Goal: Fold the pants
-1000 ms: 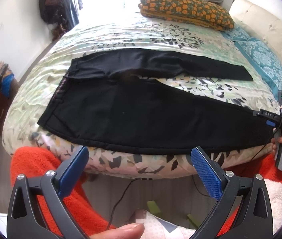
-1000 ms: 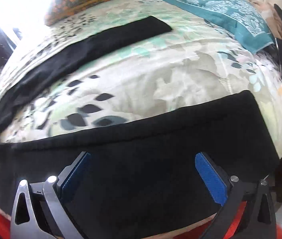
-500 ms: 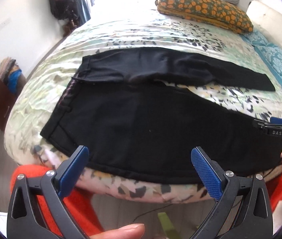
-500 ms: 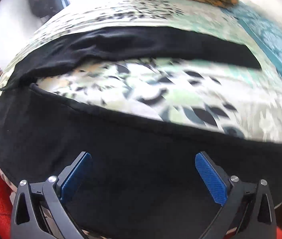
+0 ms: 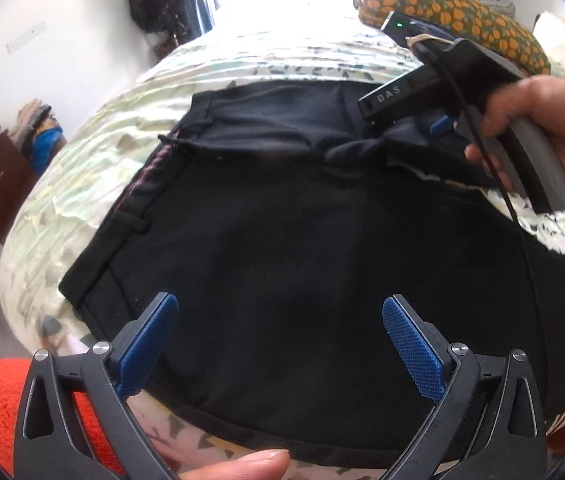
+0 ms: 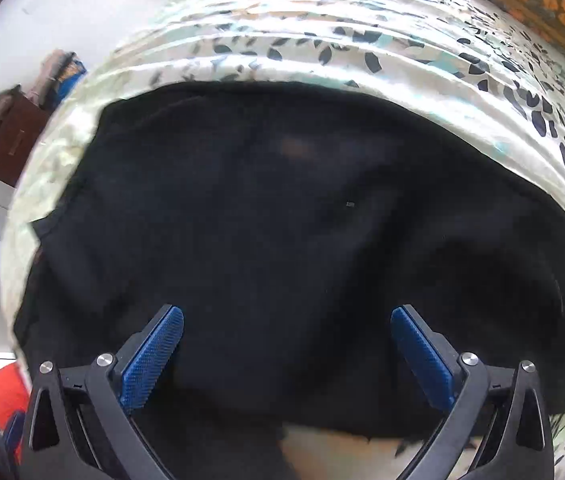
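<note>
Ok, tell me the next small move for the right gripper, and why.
Probably lower the right gripper and pinch the far leg near the crotch. Its fingers are spread wide with nothing between them, and it hovers over the black pants, which lie flat and unfolded on the bed. The left gripper is open too.

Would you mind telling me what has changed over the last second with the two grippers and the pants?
The right gripper swung from the near leg's hem across to the far leg by the crotch, and the left gripper moved in over the seat. Both remain open and nothing has been gripped. The black pants lie spread, unfolded, on the floral bedspread as before.
</note>
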The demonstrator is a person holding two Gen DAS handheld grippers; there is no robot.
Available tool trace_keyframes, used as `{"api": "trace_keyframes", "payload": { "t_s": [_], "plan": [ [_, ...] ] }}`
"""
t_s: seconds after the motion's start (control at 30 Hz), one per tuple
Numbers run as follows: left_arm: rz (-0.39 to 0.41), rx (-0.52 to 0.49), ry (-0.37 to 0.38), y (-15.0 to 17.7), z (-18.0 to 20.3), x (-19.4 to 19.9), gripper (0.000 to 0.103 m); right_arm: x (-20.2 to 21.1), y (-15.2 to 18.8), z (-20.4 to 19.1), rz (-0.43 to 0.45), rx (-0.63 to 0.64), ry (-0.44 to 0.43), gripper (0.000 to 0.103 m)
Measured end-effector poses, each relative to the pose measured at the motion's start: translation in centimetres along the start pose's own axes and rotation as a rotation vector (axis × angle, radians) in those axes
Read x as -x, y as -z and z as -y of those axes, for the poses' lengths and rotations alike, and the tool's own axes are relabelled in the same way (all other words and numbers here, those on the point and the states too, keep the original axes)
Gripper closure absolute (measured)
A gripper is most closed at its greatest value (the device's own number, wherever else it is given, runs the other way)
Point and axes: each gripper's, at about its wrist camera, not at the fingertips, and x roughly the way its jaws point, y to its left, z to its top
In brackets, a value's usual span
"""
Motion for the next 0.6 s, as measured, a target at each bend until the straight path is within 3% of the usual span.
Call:
{"api": "trace_keyframes", "payload": {
  "t_s": [0.03, 0.1, 0.23, 0.33, 0.43, 0.47, 0.53, 0.6],
  "plan": [
    [0.006, -0.004, 0.006, -0.1, 0.1, 0.0, 0.001, -1.2, -1.1, 0.2, 0.001, 0.008, 0.064, 0.000],
    [0.032, -0.016, 0.016, -0.2, 0.4, 0.2, 0.001, -2.0, -3.3, 1.5, 0.048, 0.009, 0.106, 0.000],
    [0.007, -0.028, 0.064, -0.3, 0.7, -0.4, 0.001, -0.8, -6.0, 6.7, 0.074, -0.155, 0.187, 0.000],
    [-0.004, -0.022, 0.080, -0.4, 0.7, -0.5, 0.001, 1.8, -4.3, 9.7, 0.076, -0.223, -0.009, 0.000],
    [-0.012, -0.014, 0.092, -0.3, 0.8, -0.5, 0.001, 3.0, 0.1, 14.6, 0.028, -0.341, -0.166, 0.000],
    [-0.019, -0.012, 0.098, -0.3, 0.8, -0.6, 0.001, 3.0, 1.6, 16.8, 0.023, -0.378, -0.182, 0.000],
    [-0.028, -0.022, 0.094, -0.1, 1.3, -0.9, 0.001, 2.8, 3.6, 22.5, 0.026, -0.460, -0.104, 0.000],
    [-0.018, -0.049, 0.073, 0.2, 1.9, -1.1, 0.001, 3.6, 4.7, 28.4, 0.112, -0.555, -0.140, 0.001]
  ]
}}
